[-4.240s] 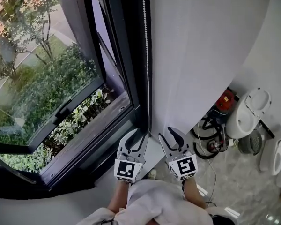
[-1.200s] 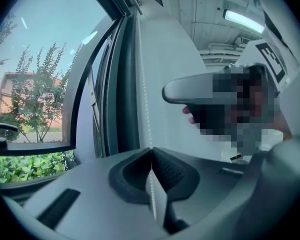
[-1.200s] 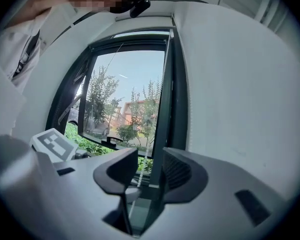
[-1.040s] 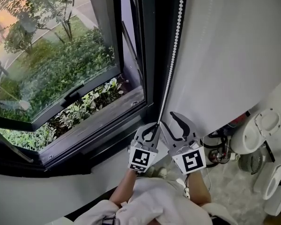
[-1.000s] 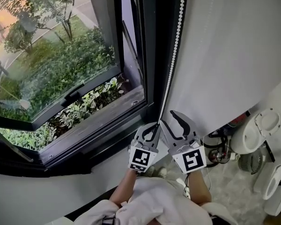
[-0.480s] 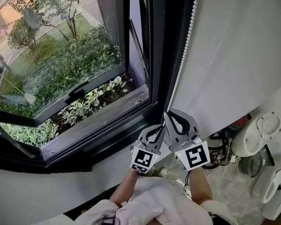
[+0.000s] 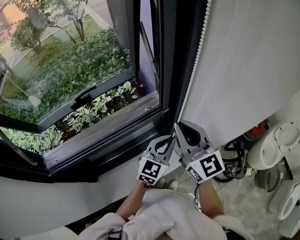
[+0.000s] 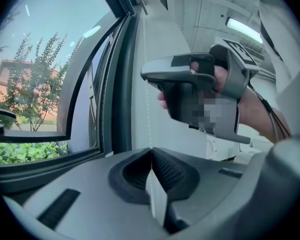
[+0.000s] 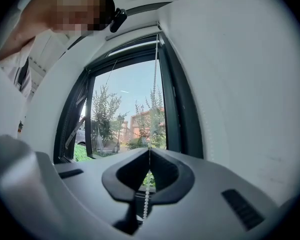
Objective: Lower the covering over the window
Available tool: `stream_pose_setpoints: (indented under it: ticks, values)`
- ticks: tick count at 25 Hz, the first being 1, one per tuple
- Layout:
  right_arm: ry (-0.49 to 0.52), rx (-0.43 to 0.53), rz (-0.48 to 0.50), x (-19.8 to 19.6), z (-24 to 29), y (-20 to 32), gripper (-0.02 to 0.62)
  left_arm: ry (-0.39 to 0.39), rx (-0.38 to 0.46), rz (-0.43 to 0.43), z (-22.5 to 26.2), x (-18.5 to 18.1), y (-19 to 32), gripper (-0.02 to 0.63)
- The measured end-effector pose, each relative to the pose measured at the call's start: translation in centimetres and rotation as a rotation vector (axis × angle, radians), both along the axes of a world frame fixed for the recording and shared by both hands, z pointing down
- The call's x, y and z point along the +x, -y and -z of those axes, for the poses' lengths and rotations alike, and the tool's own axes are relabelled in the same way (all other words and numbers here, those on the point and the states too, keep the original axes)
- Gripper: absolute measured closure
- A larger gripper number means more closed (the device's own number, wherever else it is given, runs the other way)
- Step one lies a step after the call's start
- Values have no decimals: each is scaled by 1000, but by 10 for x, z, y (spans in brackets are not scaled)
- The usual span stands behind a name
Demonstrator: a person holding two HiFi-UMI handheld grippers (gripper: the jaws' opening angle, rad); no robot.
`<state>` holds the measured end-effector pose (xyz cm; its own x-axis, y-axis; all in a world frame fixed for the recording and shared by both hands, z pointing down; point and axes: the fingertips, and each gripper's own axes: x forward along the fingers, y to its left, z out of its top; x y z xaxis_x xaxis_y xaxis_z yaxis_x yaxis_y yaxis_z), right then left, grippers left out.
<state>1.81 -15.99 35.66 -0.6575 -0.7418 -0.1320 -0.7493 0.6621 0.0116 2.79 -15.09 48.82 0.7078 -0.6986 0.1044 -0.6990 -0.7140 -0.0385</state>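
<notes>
A white bead chain (image 7: 195,69) hangs down the dark window frame (image 7: 167,59) to my two grippers. In the head view my left gripper (image 7: 167,139) is shut on the chain low down. My right gripper (image 7: 177,126) sits just above and beside it; its jaws have just been closing and now pinch the same chain. The left gripper view shows the chain (image 8: 148,109) running up from the closed left gripper (image 8: 151,151), with the right gripper's body (image 8: 190,84) close by. In the right gripper view, beads (image 9: 146,204) pass through the closed right gripper (image 9: 149,151). The window glass (image 7: 65,59) shows uncovered.
A white wall (image 7: 250,59) stands right of the frame. On the floor at lower right are white toilet bowls (image 7: 272,141), a red tool (image 7: 255,130) and black cables (image 7: 235,159). The window sash (image 7: 85,96) is tilted open over shrubs; the sill (image 7: 115,121) lies below.
The right gripper, open beside the chain a second ago, has rolled and shut on it just above the left gripper. The left gripper keeps its hold and place.
</notes>
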Motion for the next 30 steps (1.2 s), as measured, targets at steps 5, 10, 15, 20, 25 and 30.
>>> stream_pose_setpoints:
  ticks: [5,10,15,20,25,30]
  values:
    - [7,-56,10,-1,-23,1,598,13,-55,2,-23,-1,-3,589]
    - [18,-105,20,-2,-44,0,598,23,-93,0,-44,-4,-6,589]
    - [34,-142,30,-3,-62,-2,598,8,-126,-6,-61,-5,-10,589]
    - [19,-161,39,-5,-79,-4,598,21,-150,-4,-79,-6,-10,589]
    - [-2,-200,40,-10,-100,-6,598,43,-192,-16,-99,-5,-14,589]
    - [-24,-253,39,-11,-127,-8,598,73,-247,-21,-125,-5,-20,589]
